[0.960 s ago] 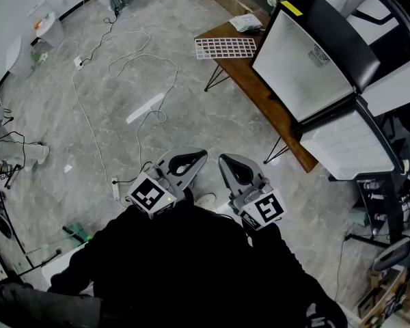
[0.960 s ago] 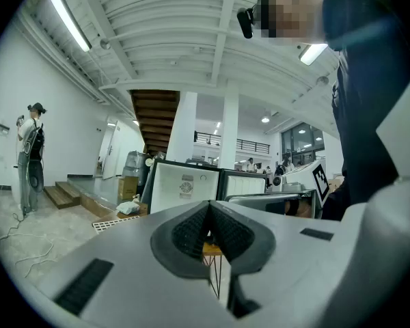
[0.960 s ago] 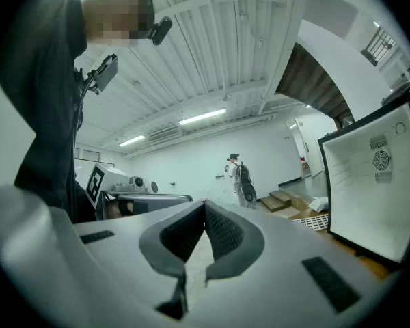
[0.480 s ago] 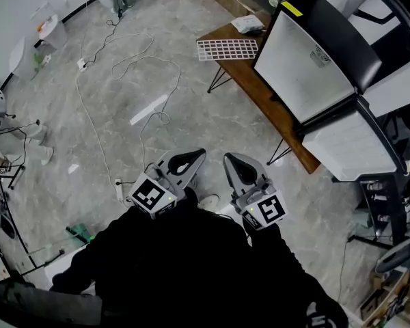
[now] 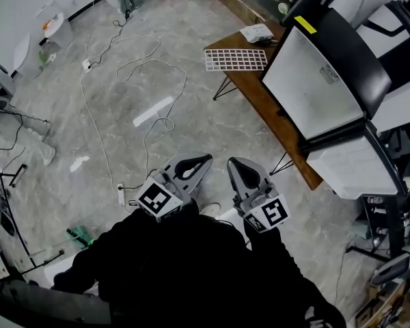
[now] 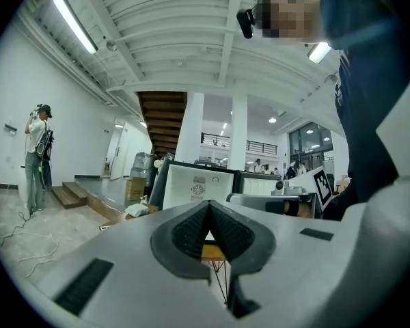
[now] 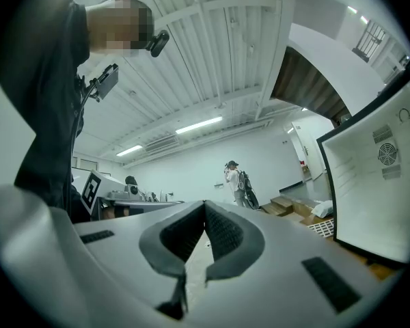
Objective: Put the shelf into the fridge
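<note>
A long white cable (image 5: 123, 67) snakes over the grey stone floor (image 5: 212, 125) on the left, and a flat white strip (image 5: 152, 111) lies near one of its loops. A person in dark clothes holds both claws low, close to the body. The left gripper (image 5: 203, 160) points up and away over the floor. Its two jaws are pressed tight together, and nothing is between them. Just beside it is the right gripper (image 5: 233, 162). Its jaws are squeezed together too, and it carries nothing. Each claw has a cube with a black and white square on it. Farther up and to the right stands a brown wooden table (image 5: 260, 98) on thin black legs. The shelf (image 5: 236, 59), a white wire grid, lies flat on the far end of that table. A small white bundle (image 5: 257, 33) sits just behind it. Both claws are well apart from the shelf, and nothing touches it. Right of the table stands the fridge (image 5: 328, 80), black with big white parts. It is close to the table's long side. In the gripper views, another person (image 6: 36, 156) stands far off by the white wall.
</note>
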`<state>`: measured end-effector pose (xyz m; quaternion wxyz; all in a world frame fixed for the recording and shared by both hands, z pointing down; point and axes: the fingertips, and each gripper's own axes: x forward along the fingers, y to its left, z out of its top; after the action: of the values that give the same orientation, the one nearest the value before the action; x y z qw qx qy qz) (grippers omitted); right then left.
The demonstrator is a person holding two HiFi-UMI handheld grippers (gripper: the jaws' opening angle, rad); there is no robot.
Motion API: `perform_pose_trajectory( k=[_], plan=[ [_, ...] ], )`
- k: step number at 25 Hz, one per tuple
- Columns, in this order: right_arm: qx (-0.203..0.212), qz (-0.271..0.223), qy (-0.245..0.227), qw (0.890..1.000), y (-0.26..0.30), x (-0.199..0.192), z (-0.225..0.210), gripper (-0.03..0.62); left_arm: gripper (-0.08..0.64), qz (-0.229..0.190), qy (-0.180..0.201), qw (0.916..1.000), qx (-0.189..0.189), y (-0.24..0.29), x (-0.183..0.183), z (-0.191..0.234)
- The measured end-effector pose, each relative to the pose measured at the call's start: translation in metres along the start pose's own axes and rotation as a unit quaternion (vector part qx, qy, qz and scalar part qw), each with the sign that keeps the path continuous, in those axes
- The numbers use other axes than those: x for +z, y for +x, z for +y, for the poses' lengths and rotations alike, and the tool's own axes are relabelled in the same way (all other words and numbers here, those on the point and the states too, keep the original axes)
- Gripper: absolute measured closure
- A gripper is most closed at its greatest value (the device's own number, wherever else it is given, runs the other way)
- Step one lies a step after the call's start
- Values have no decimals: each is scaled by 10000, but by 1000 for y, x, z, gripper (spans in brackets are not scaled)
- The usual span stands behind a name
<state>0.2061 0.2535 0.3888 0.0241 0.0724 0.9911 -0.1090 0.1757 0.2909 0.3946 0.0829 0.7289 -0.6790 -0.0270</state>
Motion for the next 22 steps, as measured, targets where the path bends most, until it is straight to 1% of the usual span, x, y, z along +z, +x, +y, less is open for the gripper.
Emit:
perform_pose_trajectory(
  k=[4,7,11,14,18,22],
  plan=[
    [-192,59,-45,9998,30,9,-22,587,555,-18,-16,9999,-133,13,10,33],
    [-329,149,-149,9992,55,13,-40,586,554,-112,-170,9998,-77,24,18,62],
    [-336,295,-154,9989,100,15,-56,586,554,-277,-181,9994,57,31,25,112],
    [-279,398,-132,9987,135,12,-64,586,555,-381,-181,9991,9,37,29,146],
    [-327,496,-129,9982,176,5,-71,587,555,-346,-178,9992,-70,39,31,184],
    [-421,531,-104,9976,205,0,-85,586,555,-222,-231,9995,-20,45,28,221]
  ],
)
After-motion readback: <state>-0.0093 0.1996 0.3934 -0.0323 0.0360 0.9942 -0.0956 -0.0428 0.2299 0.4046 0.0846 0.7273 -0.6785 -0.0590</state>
